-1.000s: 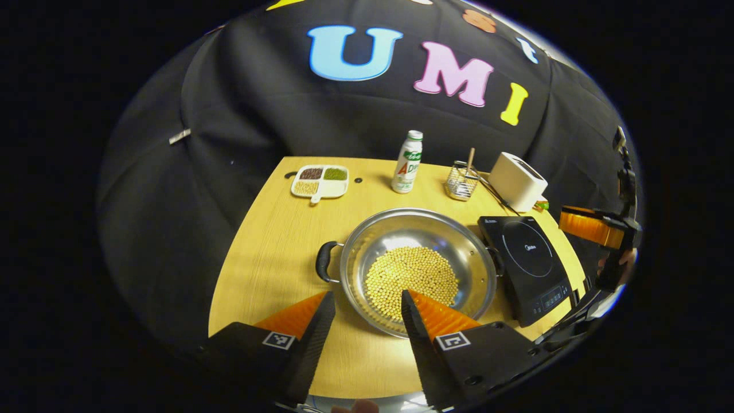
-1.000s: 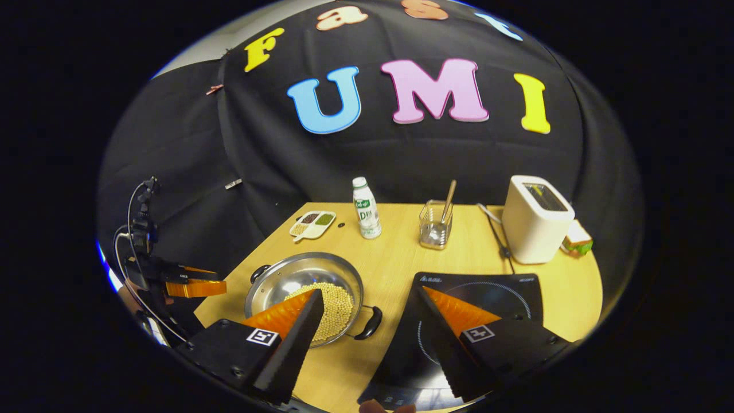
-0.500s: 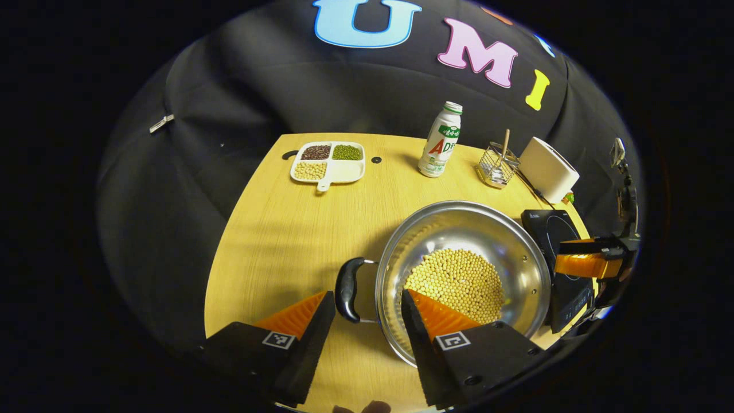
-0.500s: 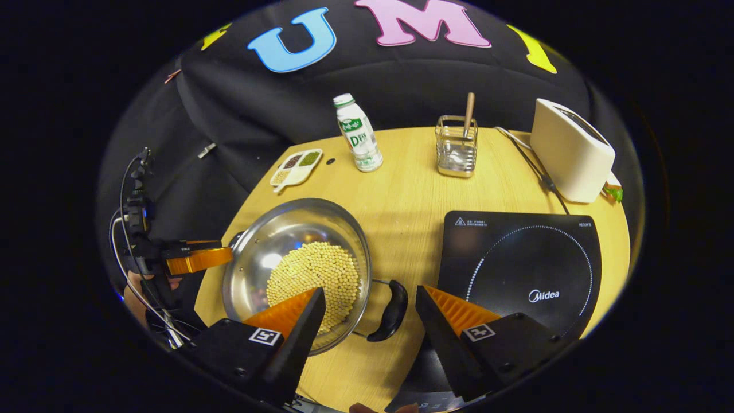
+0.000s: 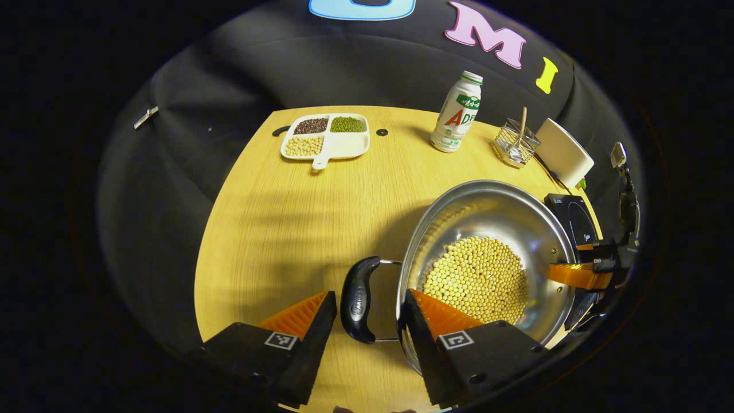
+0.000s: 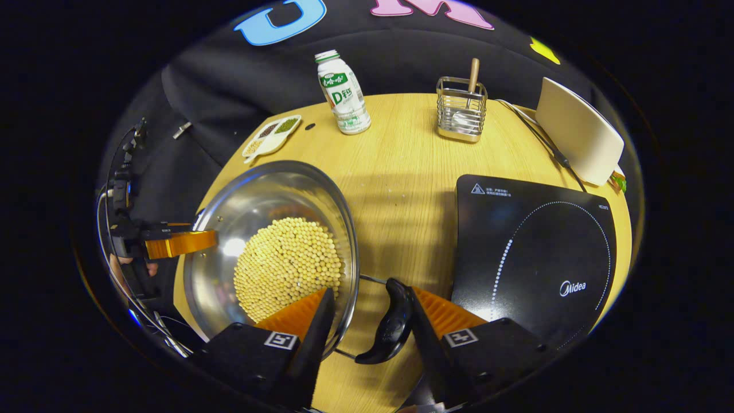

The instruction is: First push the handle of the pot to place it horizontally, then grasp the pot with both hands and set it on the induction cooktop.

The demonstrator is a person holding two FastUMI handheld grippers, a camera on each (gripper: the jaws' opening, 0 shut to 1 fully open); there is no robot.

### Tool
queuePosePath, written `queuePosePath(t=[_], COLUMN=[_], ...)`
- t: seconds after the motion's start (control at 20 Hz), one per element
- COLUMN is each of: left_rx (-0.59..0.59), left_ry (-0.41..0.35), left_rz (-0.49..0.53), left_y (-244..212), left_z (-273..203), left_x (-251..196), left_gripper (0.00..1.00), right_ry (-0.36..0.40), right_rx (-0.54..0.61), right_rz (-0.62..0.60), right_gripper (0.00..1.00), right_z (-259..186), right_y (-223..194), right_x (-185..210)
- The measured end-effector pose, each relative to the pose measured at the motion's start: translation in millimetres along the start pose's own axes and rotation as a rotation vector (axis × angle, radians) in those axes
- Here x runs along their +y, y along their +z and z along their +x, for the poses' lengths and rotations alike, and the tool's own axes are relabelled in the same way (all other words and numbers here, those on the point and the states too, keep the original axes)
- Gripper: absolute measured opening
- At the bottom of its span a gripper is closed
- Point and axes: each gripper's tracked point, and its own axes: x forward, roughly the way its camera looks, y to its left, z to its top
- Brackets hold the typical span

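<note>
Left claw: your left claw (image 5: 367, 312) is spread wide and grips nothing. The pot's left handle (image 5: 356, 299) now sits in the gap between its two fingers; a second ago that gap lay over the pot's near rim and half a second ago the handle was just entering it. Neither finger visibly presses the handle.

Right claw: your right claw (image 6: 370, 318) is also spread wide. The pot's right handle (image 6: 390, 324) lies between its fingers, close against the right finger (image 6: 453, 315); whether they touch, you cannot tell. A second ago this claw straddled the pot's edge and the cooktop instead.

Pot: the steel pot (image 5: 487, 206) stands on the counter (image 5: 298, 212), filled with yellow beans (image 5: 476, 281), its handles out to either side. It looms larger in both views than before, since both claws have come down and in toward it. From the right gripper view the pot (image 6: 269, 189) is left of the induction cooktop (image 6: 533, 241), not on it, with bare counter between them.

Other claw seen: in the left gripper view the right claw's orange finger (image 5: 573, 275) now overlaps the pot's far rim; earlier it hung off by the cooktop.

Background: divided dish (image 5: 325, 136), bottle (image 5: 457, 112), wire holder (image 5: 515, 143) and toaster (image 5: 563, 152) stand at the counter's far side, unmoved.
</note>
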Motion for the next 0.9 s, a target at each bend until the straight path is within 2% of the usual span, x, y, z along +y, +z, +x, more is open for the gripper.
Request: queuePosePath(t=[0.05, 0.15, 0.2, 0.35, 0.4, 0.45, 0.5, 0.7, 0.9], left_rx=[0.005, -0.013, -0.018, -0.015, -0.015, -0.013, -0.02, -0.04, -0.074], left_ry=[-0.009, -0.019, -0.017, 0.008, 0.01, 0.012, 0.013, 0.034, 0.053], left_rz=[-0.019, -0.049, -0.05, -0.044, -0.055, -0.069, -0.085, -0.103, -0.081], left_y=[-3.5, -3.3, -5.3, -13.2, -11.6, -15.9, -19.4, -23.1, -11.0], left_z=[1.6, 1.3, 2.0, -2.0, -6.1, -6.4, -7.4, -24.5, -64.0], left_x=[-0.7, -5.2, -6.6, -7.4, -7.7, -7.6, -6.5, 0.4, -12.9], left_gripper=[0.75, 0.65, 0.6, 0.56, 0.54, 0.54, 0.53, 0.52, 0.52], right_ry=[-0.013, -0.017, -0.017, -0.02, -0.018, -0.014, -0.013, -0.002, 0.007], right_rx=[-0.006, 0.008, 0.013, 0.006, 0.007, 0.008, 0.003, -0.008, -0.023], right_rz=[0.002, 0.042, 0.061, 0.083, 0.086, 0.083, 0.081, 0.045, 0.04], right_gripper=[0.72, 0.7, 0.63, 0.58, 0.54, 0.58, 0.54, 0.53, 0.53], right_z=[2.9, 4.5, 1.6, 4.8, 3.0, 3.1, 0.5, -13.8, -49.7], right_y=[0.8, -0.3, 0.2, 3.3, 3.9, 3.5, 4.0, 10.6, 23.5], right_x=[-2.6, -3.0, -1.6, -2.5, -1.1, 0.6, 1.8, 9.3, 9.4])
